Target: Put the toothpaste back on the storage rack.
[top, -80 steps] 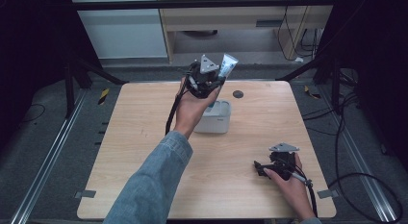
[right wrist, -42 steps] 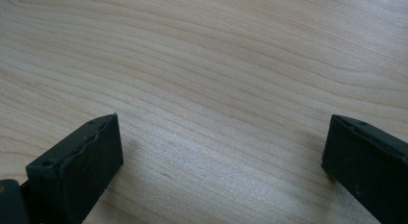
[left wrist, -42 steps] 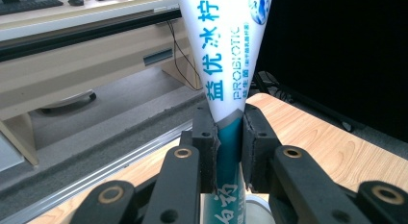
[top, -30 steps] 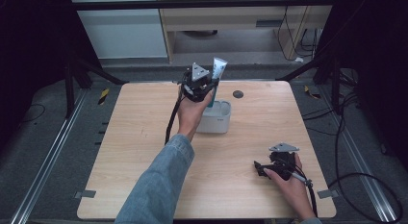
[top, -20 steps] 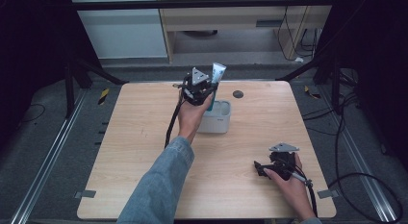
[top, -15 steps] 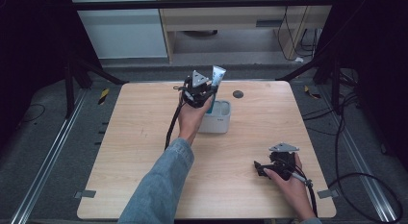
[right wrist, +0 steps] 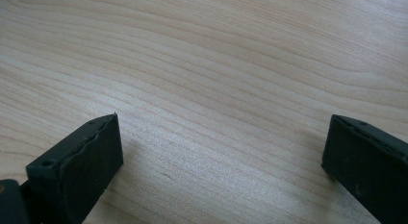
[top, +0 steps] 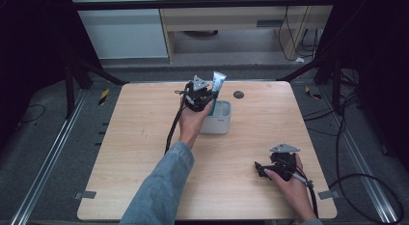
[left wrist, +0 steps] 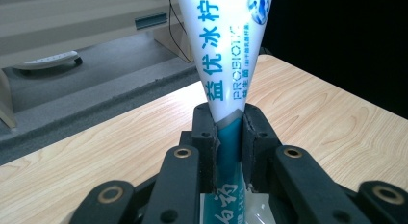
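A: Here, high view: the left gripper (top: 205,95) sits at about 12 o'clock from table (top: 144,138) centre, clamped on a tube (top: 218,83) that stands nearly upright, wide crimped end up. Just below it is a pale box (top: 219,119), open at the top.

B: Is the tube's lower end inside the box?

A: It cannot be told. The hand (top: 193,123) and gripper cover the near-left part of the box, and the tube's lower end is hidden behind them.

B: And the left gripper view?

A: The jaws are closed on the tube (left wrist: 226,65) at the band where white print gives way to teal. The tube's top is cut off by the upper edge; its bottom disappears between the gripper's links. A pale, glossy surface shows below, too little of it to identify. Part of the printing is legible: "PROBIOTIC" reads along the tube.

B: The right gripper?

A: High view: the right gripper (top: 263,168) lies at about 4 o'clock from centre, held low at the table by the right hand (top: 289,184). Its tips are small and dark there. In the right gripper view the jaws stand wide apart with nothing between them, just bare wood grain (right wrist: 216,89). Both are cut off by the lower edge.

B: Anything else on the table?

A: A small dark disc (top: 238,94) at about 1 o'clock, near the box; its nature is unclear.
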Tool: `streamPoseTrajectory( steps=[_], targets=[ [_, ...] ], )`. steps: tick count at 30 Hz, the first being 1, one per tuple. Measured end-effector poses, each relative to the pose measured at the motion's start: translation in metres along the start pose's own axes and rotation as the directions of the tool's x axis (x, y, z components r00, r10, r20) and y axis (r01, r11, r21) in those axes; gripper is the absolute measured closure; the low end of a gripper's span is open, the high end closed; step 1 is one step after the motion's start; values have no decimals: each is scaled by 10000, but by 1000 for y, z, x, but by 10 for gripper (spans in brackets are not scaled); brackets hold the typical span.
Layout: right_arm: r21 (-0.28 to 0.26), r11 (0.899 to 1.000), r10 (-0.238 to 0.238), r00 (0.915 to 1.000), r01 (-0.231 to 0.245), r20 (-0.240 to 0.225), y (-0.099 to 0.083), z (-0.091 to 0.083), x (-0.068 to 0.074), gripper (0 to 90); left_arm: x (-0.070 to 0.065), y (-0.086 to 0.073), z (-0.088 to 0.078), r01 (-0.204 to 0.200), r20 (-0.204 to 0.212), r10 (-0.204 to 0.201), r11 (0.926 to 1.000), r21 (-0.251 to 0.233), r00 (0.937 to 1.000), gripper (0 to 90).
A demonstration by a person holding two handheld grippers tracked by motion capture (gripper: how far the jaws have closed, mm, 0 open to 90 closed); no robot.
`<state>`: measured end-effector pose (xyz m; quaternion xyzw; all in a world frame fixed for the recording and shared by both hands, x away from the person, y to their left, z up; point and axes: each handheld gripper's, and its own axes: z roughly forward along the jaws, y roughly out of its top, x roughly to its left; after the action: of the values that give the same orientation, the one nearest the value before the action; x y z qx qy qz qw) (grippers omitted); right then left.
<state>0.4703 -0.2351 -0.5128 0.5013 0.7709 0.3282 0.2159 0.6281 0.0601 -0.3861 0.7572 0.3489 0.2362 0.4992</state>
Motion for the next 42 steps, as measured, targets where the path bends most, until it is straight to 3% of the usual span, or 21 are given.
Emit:
streamPoseTrajectory(
  steps=[23, 42],
  targets=[
    [0, 10000, -23, 10000, 23, -23, 0, 0, 0, 7, -1, -18, 7, 181, -105, -176, 9988, 459, 9998, 774],
    [-11, 10000, -24, 10000, 24, -32, 0, 0, 0, 7, -5, -19, 11, -70, -93, 79, 9949, 1006, 9999, 772]
  ],
)
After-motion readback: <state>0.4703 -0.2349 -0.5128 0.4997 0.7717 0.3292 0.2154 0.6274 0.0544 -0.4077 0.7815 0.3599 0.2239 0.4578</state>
